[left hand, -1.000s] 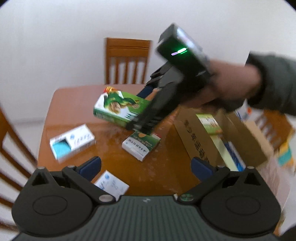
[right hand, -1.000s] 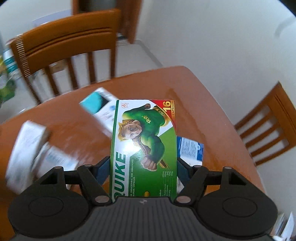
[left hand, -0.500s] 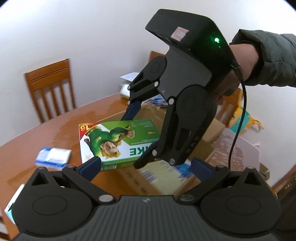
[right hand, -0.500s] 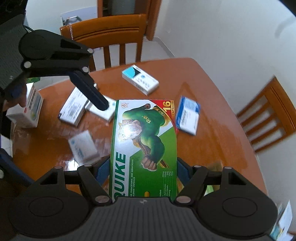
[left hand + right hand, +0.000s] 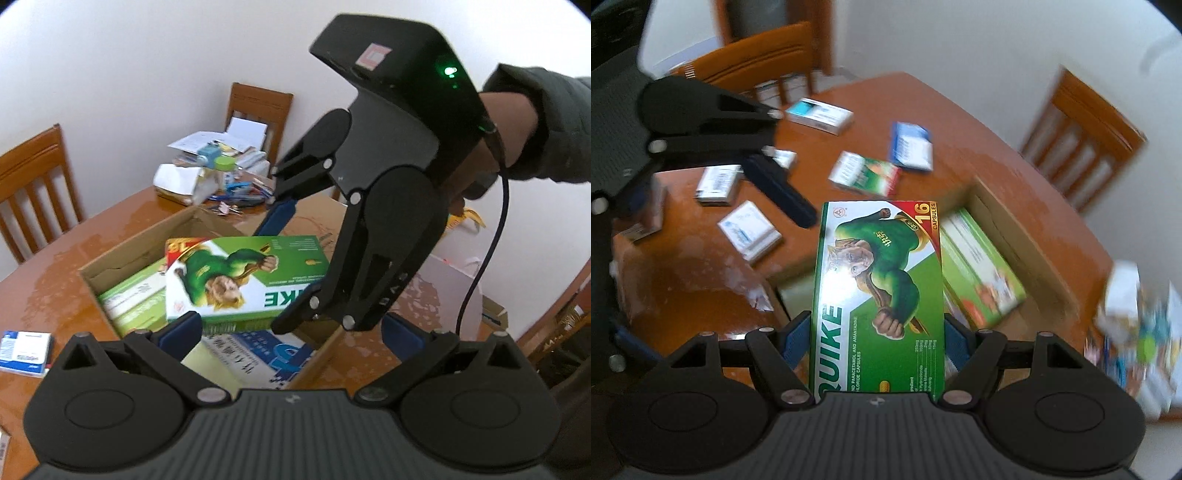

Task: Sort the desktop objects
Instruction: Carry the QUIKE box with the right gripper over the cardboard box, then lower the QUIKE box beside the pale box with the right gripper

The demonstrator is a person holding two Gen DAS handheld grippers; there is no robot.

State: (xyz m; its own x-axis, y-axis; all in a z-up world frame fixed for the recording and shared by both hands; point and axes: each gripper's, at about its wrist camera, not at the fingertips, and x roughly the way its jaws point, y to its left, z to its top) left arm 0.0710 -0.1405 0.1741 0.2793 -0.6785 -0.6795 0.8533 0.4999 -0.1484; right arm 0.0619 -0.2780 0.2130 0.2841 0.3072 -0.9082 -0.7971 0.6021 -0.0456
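The right gripper (image 5: 877, 328) is clamped across the width of a green capsule box (image 5: 877, 291), its blue pads (image 5: 796, 334) pressed against the two long sides, so the jaws stand fairly wide only because the carton fills them. The carton projects forward from the pads with its printed face up, a hold that leaves its far end free to go down first. Directly beneath and just ahead of the right gripper sits an open cardboard box (image 5: 147, 236), and the carton hangs over its opening, seemingly just above what lies inside; no contact with them can be confirmed. A green carton (image 5: 982, 273) already lies inside, to the right of the held one, and printed packs (image 5: 258, 350) lie lower in the same box, which suggests this is the collecting point for the sort. The left gripper (image 5: 291, 328) holds nothing; its jaws stand wide apart, and it looks on from the near side of the cardboard box, apparently clear of the drop zone. To the left of and beyond the right gripper, several small packs remain scattered on the wooden table (image 5: 701, 280), among them a green and white pack (image 5: 864, 177) and a blue pack (image 5: 910, 146), so the sorting appears well short of finished.
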